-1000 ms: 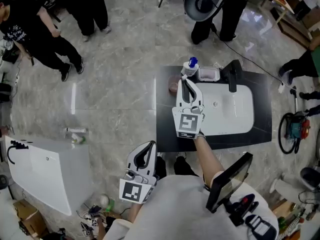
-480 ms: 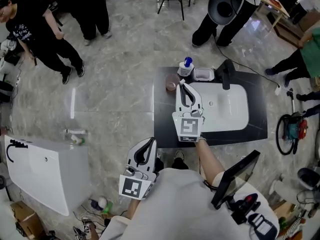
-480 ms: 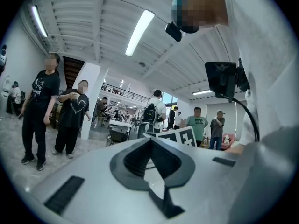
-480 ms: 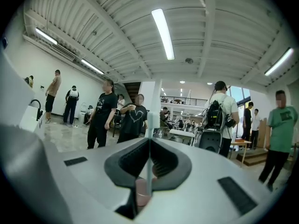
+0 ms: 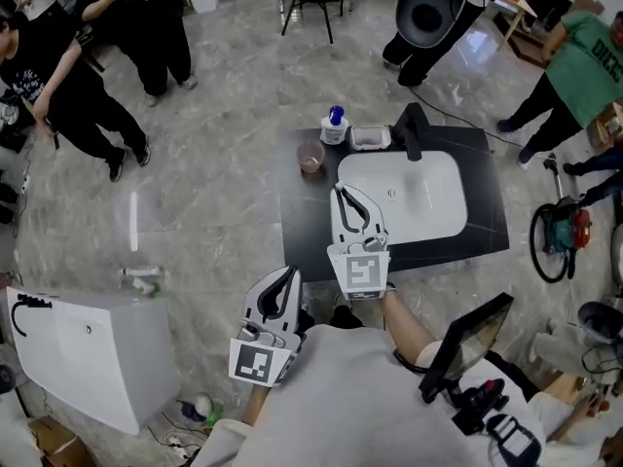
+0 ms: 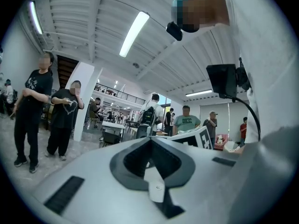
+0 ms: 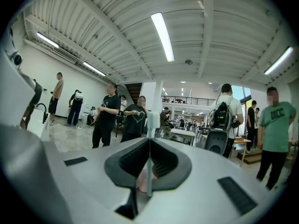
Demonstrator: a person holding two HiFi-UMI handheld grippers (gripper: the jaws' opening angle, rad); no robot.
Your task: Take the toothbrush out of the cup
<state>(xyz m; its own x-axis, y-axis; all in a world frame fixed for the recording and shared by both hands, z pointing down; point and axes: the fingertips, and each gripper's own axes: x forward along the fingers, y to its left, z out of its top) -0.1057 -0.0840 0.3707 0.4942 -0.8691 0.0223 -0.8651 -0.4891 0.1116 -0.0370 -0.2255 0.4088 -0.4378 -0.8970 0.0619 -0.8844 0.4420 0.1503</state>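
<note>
Since a second ago your right hand-held gripper (image 5: 340, 193) has pulled back from the cup (image 5: 311, 156). Then its tips were right beside the rim; now they are clear of the cup, on your side of it and a little to its right. The cup stands upright at the far left corner of the black desk (image 5: 487, 193), and nothing pokes out of it in the head view.

The toothbrush (image 7: 150, 125) is out of the cup. Your right hand-held gripper has its jaws pinched narrow on the thin pale handle. In the right gripper view the handle stands upright through the seam of the jaws, with its upper end sticking out above them.

Your left hand-held gripper (image 5: 288, 278) is well apart from the cup, off the desk's near edge and close to your body. Its jaws are closed together with nothing between them.

Just right of the cup stands a white bottle (image 5: 334, 126) with a blue cap. The white sink basin (image 5: 419, 197) lies further right of the cup.
</note>
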